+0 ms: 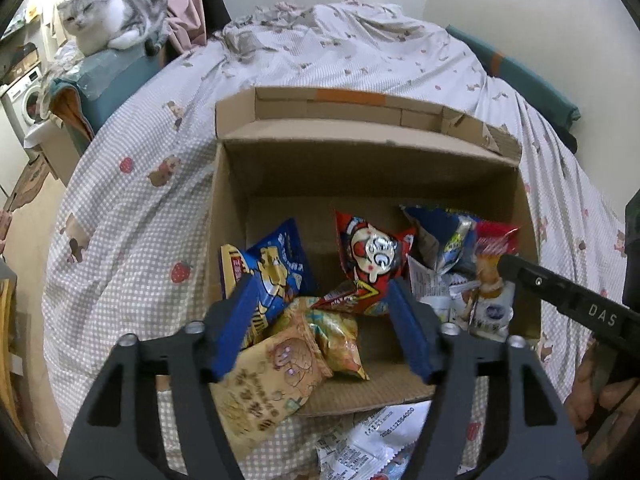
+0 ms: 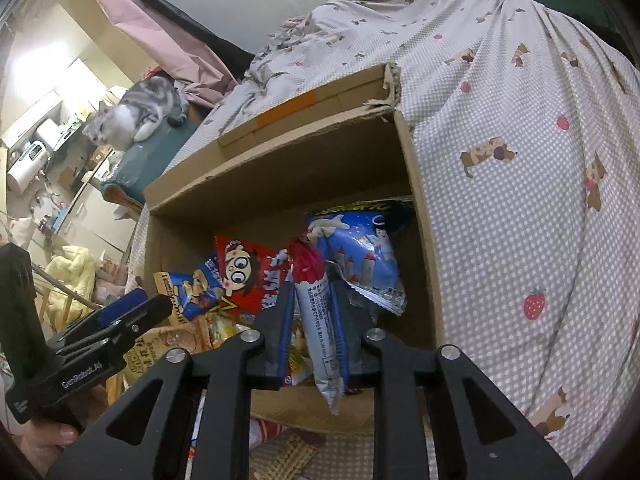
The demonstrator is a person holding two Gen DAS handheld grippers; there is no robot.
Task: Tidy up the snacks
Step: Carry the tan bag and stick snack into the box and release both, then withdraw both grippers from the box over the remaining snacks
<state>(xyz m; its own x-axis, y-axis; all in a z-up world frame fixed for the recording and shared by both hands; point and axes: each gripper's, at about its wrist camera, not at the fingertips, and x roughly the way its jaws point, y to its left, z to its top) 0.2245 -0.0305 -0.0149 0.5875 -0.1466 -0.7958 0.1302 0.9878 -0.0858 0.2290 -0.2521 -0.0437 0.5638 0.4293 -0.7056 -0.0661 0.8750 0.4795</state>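
Observation:
An open cardboard box (image 1: 228, 208) lies on the bed and holds several snack packs: a blue pack (image 1: 276, 272), a red cartoon pack (image 1: 372, 264) and a blue-white bag (image 2: 360, 256). My left gripper (image 1: 320, 304) is open above the box's near part, with a tan biscuit pack (image 1: 272, 376) lying between its fingers, over the box's front edge. My right gripper (image 2: 312, 300) is shut on a slim red-topped white snack pack (image 2: 320, 320), held upright over the box's right side; the pack also shows in the left wrist view (image 1: 490, 280).
The bed has a checked cover (image 1: 132, 216). A grey-white cat (image 1: 112, 16) lies on a teal cushion at the far left. Loose white wrappers (image 1: 368, 440) lie on the cover in front of the box (image 2: 420, 200). A washing machine (image 1: 24, 96) stands far left.

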